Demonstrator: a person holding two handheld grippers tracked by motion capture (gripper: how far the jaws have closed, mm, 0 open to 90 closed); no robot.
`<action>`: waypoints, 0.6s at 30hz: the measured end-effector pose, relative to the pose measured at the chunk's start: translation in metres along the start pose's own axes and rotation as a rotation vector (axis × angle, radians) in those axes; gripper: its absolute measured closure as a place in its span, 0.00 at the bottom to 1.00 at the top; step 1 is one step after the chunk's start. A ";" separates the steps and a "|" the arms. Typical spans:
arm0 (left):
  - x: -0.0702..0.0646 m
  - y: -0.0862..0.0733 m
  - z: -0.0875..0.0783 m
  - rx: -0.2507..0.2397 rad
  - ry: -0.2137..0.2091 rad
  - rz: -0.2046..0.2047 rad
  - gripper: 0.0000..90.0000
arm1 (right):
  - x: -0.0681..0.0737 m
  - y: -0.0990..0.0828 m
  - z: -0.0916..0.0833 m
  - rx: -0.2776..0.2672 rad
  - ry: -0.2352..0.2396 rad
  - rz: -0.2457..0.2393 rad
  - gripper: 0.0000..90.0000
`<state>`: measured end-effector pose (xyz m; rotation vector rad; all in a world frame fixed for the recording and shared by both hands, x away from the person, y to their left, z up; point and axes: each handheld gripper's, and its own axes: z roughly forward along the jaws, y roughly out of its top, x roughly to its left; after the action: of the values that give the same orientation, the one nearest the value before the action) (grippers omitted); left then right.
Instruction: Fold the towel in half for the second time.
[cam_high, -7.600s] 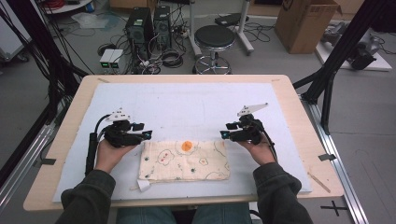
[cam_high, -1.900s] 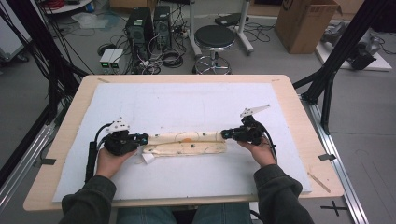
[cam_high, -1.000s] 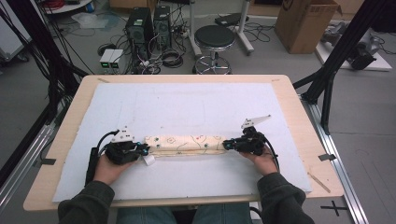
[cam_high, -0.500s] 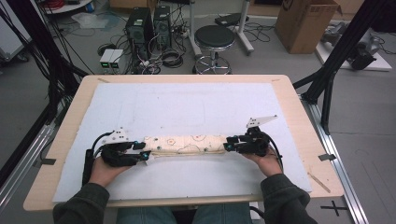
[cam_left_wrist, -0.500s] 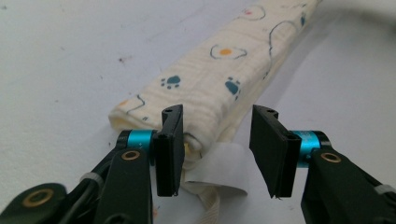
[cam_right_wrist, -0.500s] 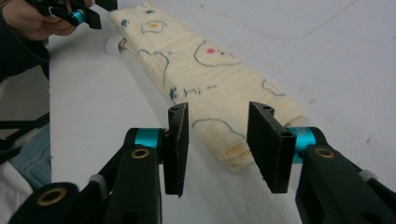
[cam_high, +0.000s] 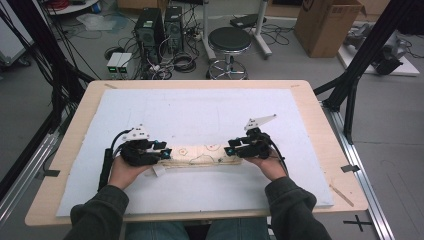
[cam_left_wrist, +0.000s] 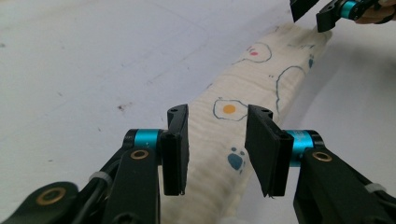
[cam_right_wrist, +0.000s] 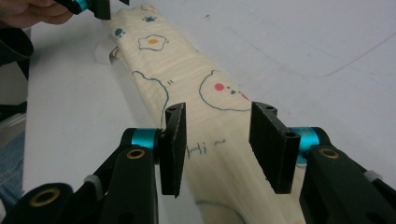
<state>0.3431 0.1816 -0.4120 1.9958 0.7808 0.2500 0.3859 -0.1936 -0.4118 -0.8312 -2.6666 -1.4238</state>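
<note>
Between my 2 claws, a cream cloth (cam_high: 202, 155) printed with fried eggs and paw marks lies folded into a long narrow strip across the white mat (cam_high: 200, 115) that covers the wooden table (cam_high: 320, 115). My left gripper (cam_high: 162, 149) stands at one end of the strip and my right gripper (cam_high: 231, 149) at the other, each pointing inward along it toward its partner. Seen from the left gripper view, the left gripper (cam_left_wrist: 218, 140) has its 2 black pads parted, and the cloth (cam_left_wrist: 243, 107) runs away from between them toward the far claw at the top right corner. Its jaws have just been opening and then easing slightly inward; the fabric sits beneath and between the pads, which do not press on it, so this claw is released. Seen from the right gripper view, the right gripper (cam_right_wrist: 218, 140) is likewise released, its jaws having just been opening, with the cloth (cam_right_wrist: 205, 116) stretching ahead of them toward the opposite claw at the top left corner. A printed "Hi" sits just ahead of the right claw's pads. A small white tag (cam_high: 159, 171) pokes out from the cloth's end beside my left claw. Both of the person's dark sleeves (cam_high: 100, 215) reach in behind the claws.
</note>
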 end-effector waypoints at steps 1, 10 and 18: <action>0.000 0.000 0.005 0.016 -0.006 -0.009 0.67 | 0.001 0.001 0.005 0.007 0.000 -0.002 0.62; -0.001 -0.006 0.021 0.118 -0.002 0.026 0.68 | 0.002 -0.002 0.025 0.098 -0.034 -0.035 0.58; 0.002 -0.019 0.014 0.150 0.005 0.025 0.63 | 0.000 -0.011 0.020 0.147 -0.079 -0.075 0.54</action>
<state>0.3431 0.1790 -0.4357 2.1481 0.7983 0.2164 0.3854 -0.1824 -0.4319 -0.7988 -2.8480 -1.2146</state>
